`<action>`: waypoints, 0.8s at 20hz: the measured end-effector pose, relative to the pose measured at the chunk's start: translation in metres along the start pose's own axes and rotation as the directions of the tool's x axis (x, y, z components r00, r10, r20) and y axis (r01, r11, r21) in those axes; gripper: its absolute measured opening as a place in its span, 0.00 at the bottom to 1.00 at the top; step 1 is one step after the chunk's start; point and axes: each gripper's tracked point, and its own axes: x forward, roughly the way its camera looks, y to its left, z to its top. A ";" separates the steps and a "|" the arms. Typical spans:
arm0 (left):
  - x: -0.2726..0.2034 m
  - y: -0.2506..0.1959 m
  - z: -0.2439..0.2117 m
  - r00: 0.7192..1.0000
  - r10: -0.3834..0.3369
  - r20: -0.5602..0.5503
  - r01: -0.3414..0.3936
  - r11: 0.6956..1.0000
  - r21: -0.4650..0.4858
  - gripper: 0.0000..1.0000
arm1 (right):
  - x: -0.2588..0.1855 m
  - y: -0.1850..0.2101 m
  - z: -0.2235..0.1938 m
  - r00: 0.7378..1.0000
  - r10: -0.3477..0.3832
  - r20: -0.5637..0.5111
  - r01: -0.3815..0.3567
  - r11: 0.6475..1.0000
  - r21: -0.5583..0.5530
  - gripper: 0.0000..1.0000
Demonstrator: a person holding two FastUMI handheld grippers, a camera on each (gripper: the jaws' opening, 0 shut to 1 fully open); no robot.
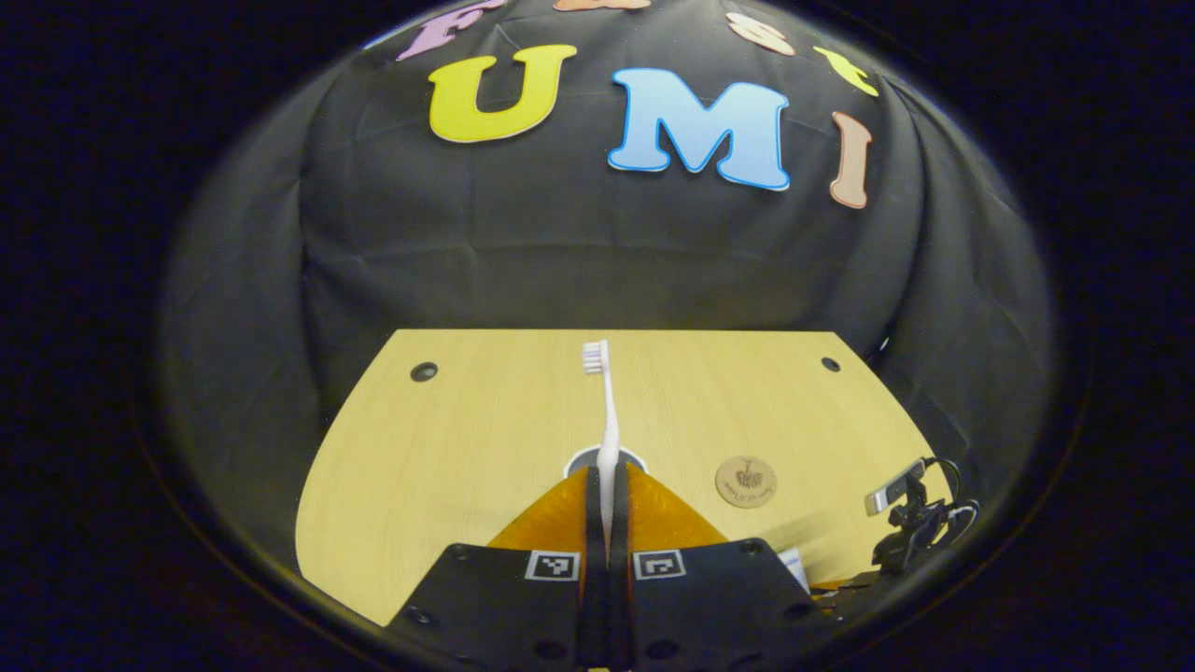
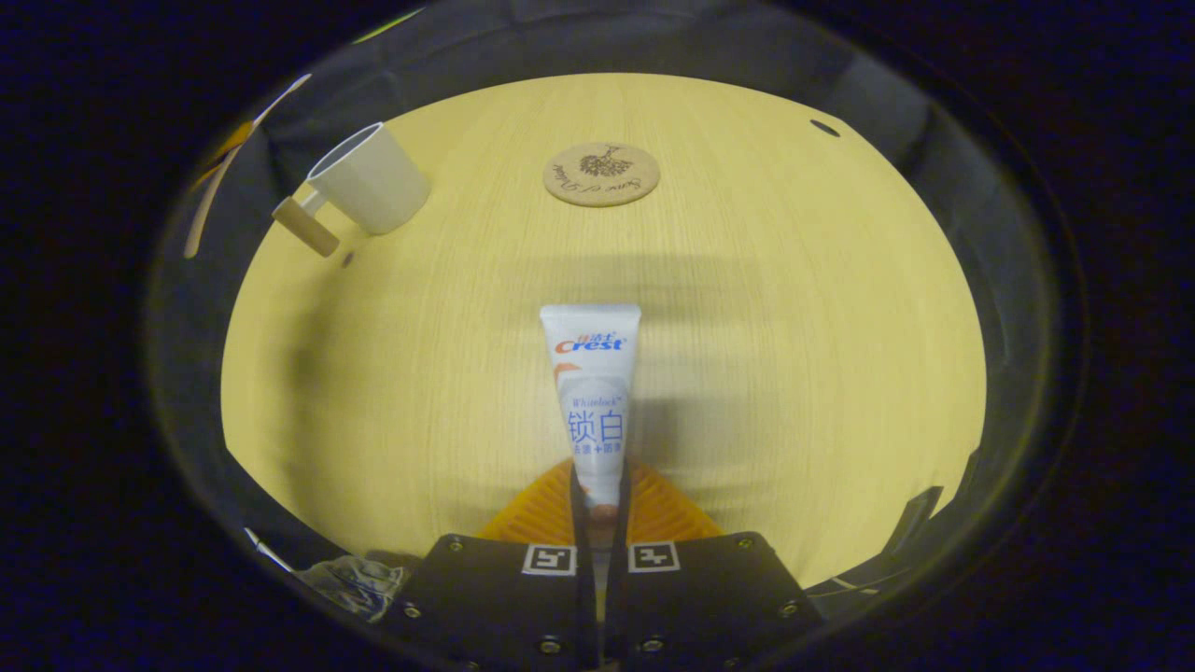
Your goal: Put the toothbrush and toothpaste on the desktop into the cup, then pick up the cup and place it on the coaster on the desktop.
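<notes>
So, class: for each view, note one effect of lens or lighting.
Left gripper view: fisheye bends the desktop's edges; the toothbrush looks sharp. Right gripper view: the desktop bulges round, a soft shadow band crosses it behind the toothpaste, and the cup leans with distortion.

Pale wooden desktop [image 2: 794,327], black cloth wall [image 1: 560,252]

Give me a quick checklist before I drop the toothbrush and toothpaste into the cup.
1. Left gripper shut on the toothbrush: ok, handle clamped between the fingers, bristles pointing away.
2. Right gripper shut on the toothpaste: ok, held near one end.
3. Cup upright with its mouth open: ok in the right gripper view.
4. Cup empty inside: cannot tell.
5. Coaster bare and apart from the cup: ok.
6. Toothbrush lined up over the cup: cannot tell, a rim shows just behind the left fingers.
</notes>
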 end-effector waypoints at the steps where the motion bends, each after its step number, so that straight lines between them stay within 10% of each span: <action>1: 0.006 0.002 0.006 1.000 -0.008 0.015 0.008 1.000 0.010 0.07 | -0.005 0.000 0.005 1.000 0.007 0.018 -0.008 1.000 0.011 0.06; 16: 0.105 -0.017 0.043 0.980 -0.148 0.136 0.142 0.988 0.053 0.07 | -0.100 0.032 0.091 0.918 0.157 0.364 -0.182 0.983 0.037 0.06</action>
